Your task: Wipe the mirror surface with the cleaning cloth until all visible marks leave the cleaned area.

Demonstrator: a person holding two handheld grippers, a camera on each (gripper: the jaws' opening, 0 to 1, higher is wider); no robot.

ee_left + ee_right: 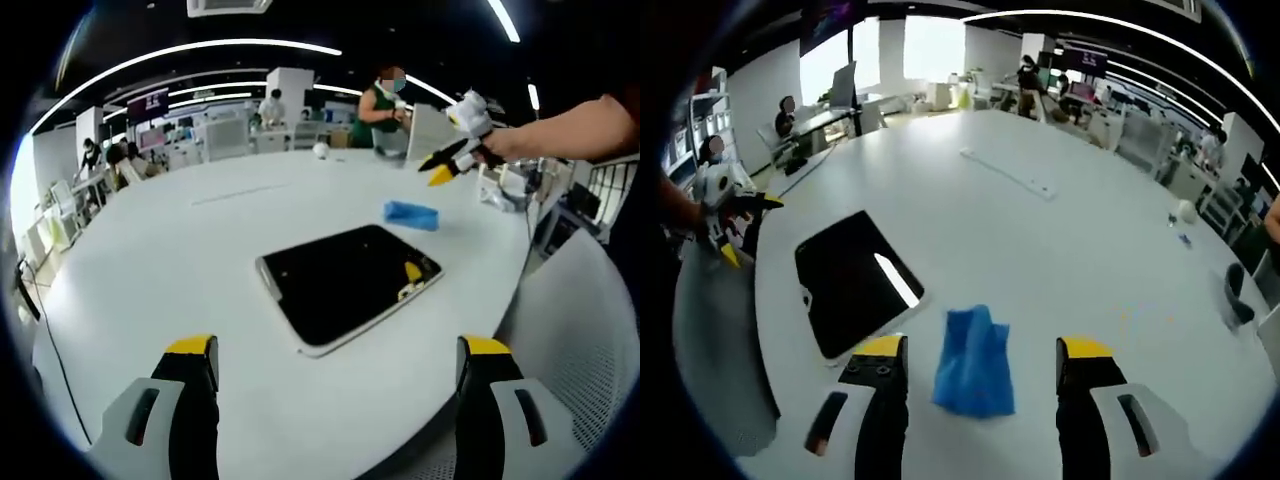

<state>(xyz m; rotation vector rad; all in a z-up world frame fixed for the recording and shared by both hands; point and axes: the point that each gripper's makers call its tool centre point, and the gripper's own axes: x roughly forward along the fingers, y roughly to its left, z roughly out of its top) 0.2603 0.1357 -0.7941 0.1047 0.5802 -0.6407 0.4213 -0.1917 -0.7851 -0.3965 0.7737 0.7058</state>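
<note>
While parted wide, right gripper sits nearest, straddling the blue cloth just beside mirror; left gripper gapes too.

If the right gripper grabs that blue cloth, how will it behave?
The blue cloth lies crumpled in soft folds, so it probably flops and drapes when lifted. It looks thin and light. Pushed across the smooth white table, it would likely bunch rather than slide whole.

A large white bench stretched toward office desks, where a small white ball lay far off
</note>
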